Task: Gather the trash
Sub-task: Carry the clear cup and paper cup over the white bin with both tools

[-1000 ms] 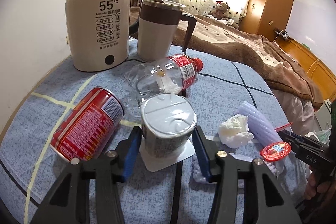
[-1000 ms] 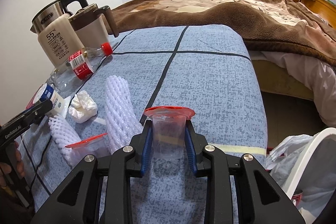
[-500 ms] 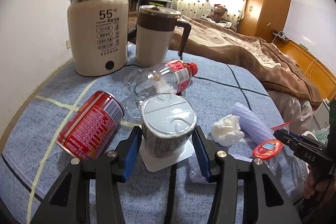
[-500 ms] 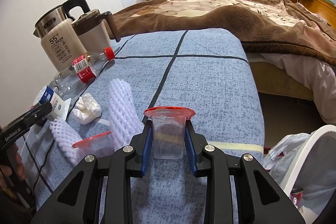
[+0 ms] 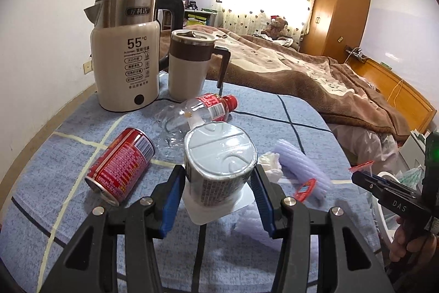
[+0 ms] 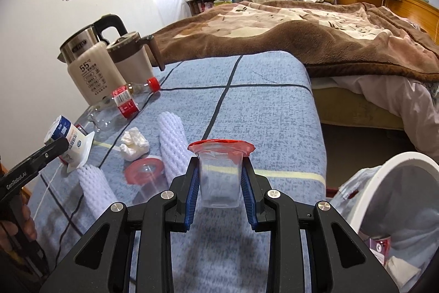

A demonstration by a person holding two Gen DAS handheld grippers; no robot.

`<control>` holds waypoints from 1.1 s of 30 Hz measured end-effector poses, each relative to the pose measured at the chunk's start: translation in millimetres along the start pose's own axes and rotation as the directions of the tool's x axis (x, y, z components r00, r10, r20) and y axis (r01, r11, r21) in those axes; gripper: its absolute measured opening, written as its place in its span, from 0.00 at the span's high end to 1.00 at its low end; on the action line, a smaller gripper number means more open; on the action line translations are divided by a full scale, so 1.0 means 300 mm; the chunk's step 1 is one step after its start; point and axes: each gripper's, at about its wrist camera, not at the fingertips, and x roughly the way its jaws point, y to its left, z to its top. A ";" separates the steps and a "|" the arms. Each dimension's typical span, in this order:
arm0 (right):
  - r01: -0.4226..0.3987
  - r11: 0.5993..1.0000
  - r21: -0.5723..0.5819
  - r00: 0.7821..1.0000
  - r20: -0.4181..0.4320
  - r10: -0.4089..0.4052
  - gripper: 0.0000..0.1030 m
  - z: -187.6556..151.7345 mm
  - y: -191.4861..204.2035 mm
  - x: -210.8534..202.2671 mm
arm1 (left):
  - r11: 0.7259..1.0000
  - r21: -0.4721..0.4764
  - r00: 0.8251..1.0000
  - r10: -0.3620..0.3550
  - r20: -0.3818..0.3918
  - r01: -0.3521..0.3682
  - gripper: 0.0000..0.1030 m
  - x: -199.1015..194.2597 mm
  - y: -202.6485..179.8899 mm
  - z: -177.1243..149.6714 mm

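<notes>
A: What does the left gripper have?

B: A white yogurt cup with a pale foil lid and black print on its side, its peeled label hanging below. The blue pads are clamped on its sides and it is lifted off the blue cloth.

A: And the right gripper?

B: Its jaws are clenched on a clear plastic cup with a ragged red rim, held upright between the pads.

A: Count the rest.

B: One red can on its side, left of the left jaws. One crushed clear bottle beyond them. One crumpled tissue, two white foam nets and one more red-rimmed cup, all left of the right jaws. One white bin to their right.
</notes>
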 end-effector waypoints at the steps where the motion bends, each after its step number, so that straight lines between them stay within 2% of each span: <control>1: -0.003 1.000 0.001 1.000 0.006 0.003 0.71 -0.002 0.002 -0.012 | 1.000 0.007 1.000 -0.005 0.002 0.005 0.50 -0.008 -0.008 -0.001; 8: -0.009 1.000 0.013 0.999 0.038 0.009 0.71 -0.019 0.001 -0.092 | 0.999 0.036 0.999 -0.033 0.031 0.032 0.50 -0.055 -0.072 0.001; 15: -0.006 1.000 0.018 0.998 0.060 0.005 0.71 -0.034 -0.011 -0.148 | 0.999 0.034 0.998 -0.017 0.064 0.015 0.50 -0.102 -0.069 0.018; 19: -0.009 1.000 0.025 0.998 0.068 0.007 0.71 -0.042 -0.017 -0.171 | 0.998 0.051 0.997 -0.038 0.065 0.035 0.50 -0.127 -0.091 0.012; 26: 0.008 0.999 0.035 0.996 0.089 -0.011 0.71 -0.063 -0.042 -0.238 | 0.989 0.100 0.993 -0.112 0.039 0.108 0.50 -0.142 -0.192 -0.007; 33: 0.042 0.997 0.067 0.993 0.103 -0.049 0.71 -0.102 -0.120 -0.321 | 0.967 0.153 0.978 -0.208 -0.001 0.205 0.50 -0.139 -0.344 -0.042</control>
